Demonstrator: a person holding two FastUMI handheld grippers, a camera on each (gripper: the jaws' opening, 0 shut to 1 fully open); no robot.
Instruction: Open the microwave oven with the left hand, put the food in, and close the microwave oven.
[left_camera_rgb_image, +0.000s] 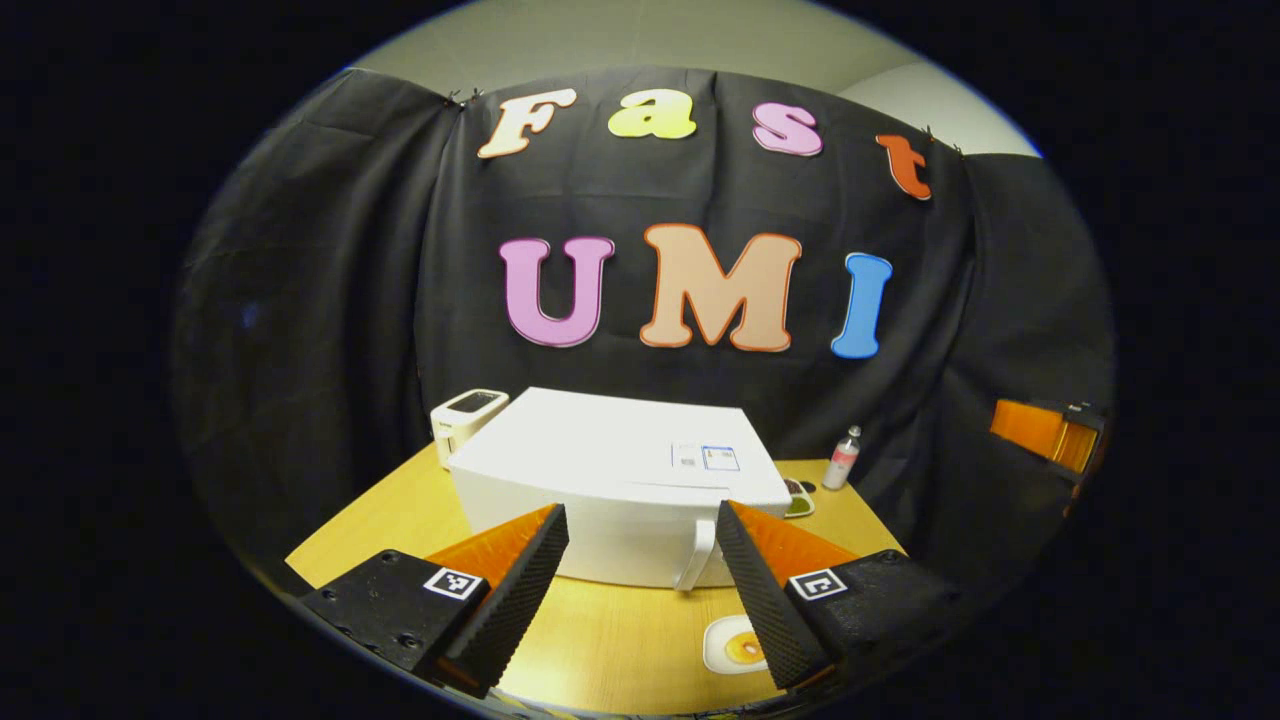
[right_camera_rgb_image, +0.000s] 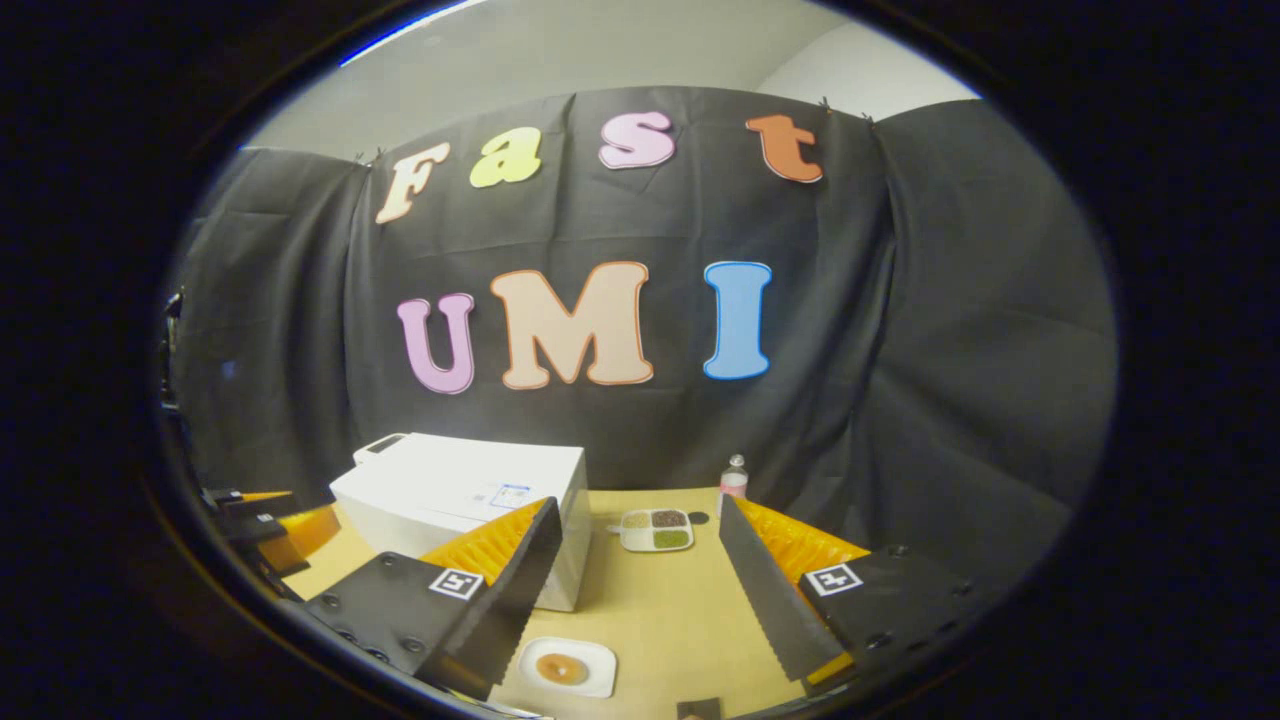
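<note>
Both claws hang spread and empty – left gripper (left_camera_rgb_image: 640, 580) faces the closed white boxy microwave's (left_camera_rgb_image: 610, 480) handle (left_camera_rgb_image: 697, 555), right gripper (right_camera_rgb_image: 635, 590) waits over the white plate of food (right_camera_rgb_image: 566, 667) at 6 o'clock.

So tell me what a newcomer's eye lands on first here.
The big white microwave oven, door closed, at the middle of the wooden table. Then the open left claw before it, and the small white plate of food on the table in front.

microwave (left_camera_rgb_image: 610, 480) centre of table (left_camera_rgb_image: 600, 640) | plate (left_camera_rgb_image: 738, 645) at its 5 o'clock, in front | bottle (left_camera_rgb_image: 842, 458) at 2 o'clock | small appliance (left_camera_rgb_image: 466, 415) at 10 o'clock, behind
</note>
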